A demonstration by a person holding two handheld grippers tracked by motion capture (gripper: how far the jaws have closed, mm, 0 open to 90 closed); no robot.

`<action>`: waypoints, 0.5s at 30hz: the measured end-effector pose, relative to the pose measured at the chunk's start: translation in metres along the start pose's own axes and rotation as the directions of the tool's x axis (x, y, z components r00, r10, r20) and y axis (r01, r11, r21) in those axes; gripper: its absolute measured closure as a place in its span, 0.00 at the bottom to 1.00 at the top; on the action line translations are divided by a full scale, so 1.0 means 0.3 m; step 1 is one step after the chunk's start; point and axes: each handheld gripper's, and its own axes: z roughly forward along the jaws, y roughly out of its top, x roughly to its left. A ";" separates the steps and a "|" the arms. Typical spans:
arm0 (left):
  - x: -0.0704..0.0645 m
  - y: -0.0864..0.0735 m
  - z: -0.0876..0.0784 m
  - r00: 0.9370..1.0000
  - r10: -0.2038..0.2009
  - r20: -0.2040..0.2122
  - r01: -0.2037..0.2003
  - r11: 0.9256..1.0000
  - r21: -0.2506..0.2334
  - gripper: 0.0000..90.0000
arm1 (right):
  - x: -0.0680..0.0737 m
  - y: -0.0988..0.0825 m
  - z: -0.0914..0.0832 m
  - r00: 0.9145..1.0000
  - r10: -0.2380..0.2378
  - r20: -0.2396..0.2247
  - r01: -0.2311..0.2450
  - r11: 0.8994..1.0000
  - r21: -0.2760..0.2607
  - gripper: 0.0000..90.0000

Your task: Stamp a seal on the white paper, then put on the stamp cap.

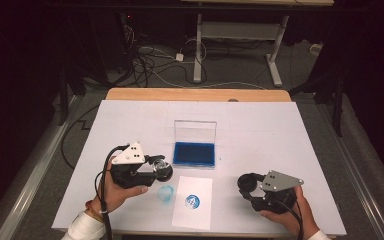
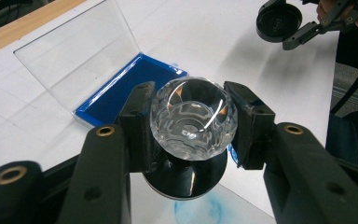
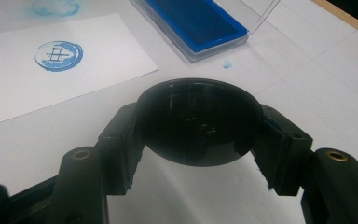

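Observation:
My left gripper (image 1: 161, 168) (image 2: 192, 122) is shut on a stamp with a clear faceted knob (image 2: 193, 116) and a round black base (image 2: 186, 179), held just above the table. My right gripper (image 1: 250, 186) (image 3: 196, 122) is shut on a round black cap (image 3: 196, 119) (image 2: 278, 21) (image 1: 249, 181), held over the table at the front right. A white sheet of paper (image 1: 193, 202) (image 3: 32, 79) lies between them and bears a round blue stamped mark (image 1: 193, 201) (image 3: 58, 55). An open blue ink pad (image 1: 194, 153) (image 2: 121, 91) (image 3: 196, 21) with a clear raised lid (image 1: 195, 131) sits behind the paper.
A blue ink smear (image 1: 165, 194) (image 2: 205, 210) (image 3: 56, 7) marks the white table cover (image 1: 280, 135) left of the paper. A small blue spot (image 3: 226, 65) lies near the ink pad. The wooden table edge (image 1: 195, 94) runs along the back, with cables and desk legs on the floor beyond.

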 end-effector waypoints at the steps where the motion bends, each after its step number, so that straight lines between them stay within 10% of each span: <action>1: 0.000 0.002 -0.001 1.000 0.000 0.004 0.000 1.000 -0.001 0.61 | -0.001 0.003 0.002 1.000 -0.005 -0.002 0.005 1.000 -0.003 0.43; 15: -0.019 0.028 0.009 0.999 0.013 0.029 -0.012 1.000 -0.019 0.61 | 0.012 0.044 0.036 0.999 -0.015 -0.039 0.014 1.000 -0.026 0.43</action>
